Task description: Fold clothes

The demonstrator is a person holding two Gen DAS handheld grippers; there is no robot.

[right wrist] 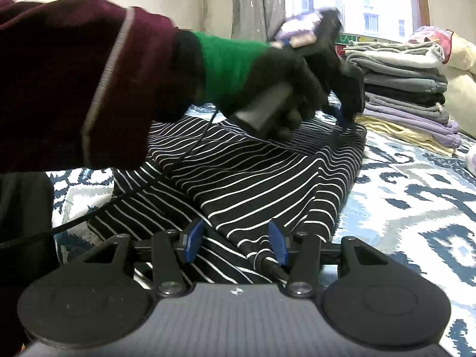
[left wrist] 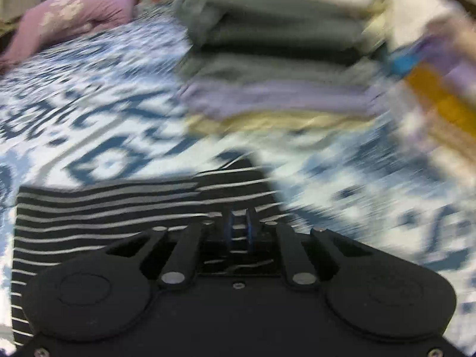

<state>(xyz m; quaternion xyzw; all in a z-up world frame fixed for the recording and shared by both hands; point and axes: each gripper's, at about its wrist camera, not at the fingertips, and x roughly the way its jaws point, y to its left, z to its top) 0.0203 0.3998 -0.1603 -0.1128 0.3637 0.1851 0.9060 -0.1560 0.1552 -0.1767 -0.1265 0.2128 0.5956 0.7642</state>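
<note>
A black garment with thin white stripes [right wrist: 253, 178] lies partly folded on the patterned bedspread [right wrist: 416, 196]. My left gripper [right wrist: 346, 120], held by a gloved hand [right wrist: 285, 89], is pinched on its far corner. In the blurred left wrist view the left gripper [left wrist: 239, 217] has its blue pads nearly together, with the striped garment [left wrist: 104, 214] between them. My right gripper [right wrist: 236, 242] stands open at the garment's near edge. Its blue pads [right wrist: 193, 239] straddle a fold of the fabric without pressing it.
A tall stack of folded clothes [right wrist: 407, 89] sits at the back right, near the window, and shows as a blurred stack [left wrist: 273, 59] ahead of the left gripper. A pink pillow [left wrist: 77, 15] lies at far left. A maroon sleeve [right wrist: 74, 74] and a black cable [right wrist: 148, 184] cross the garment.
</note>
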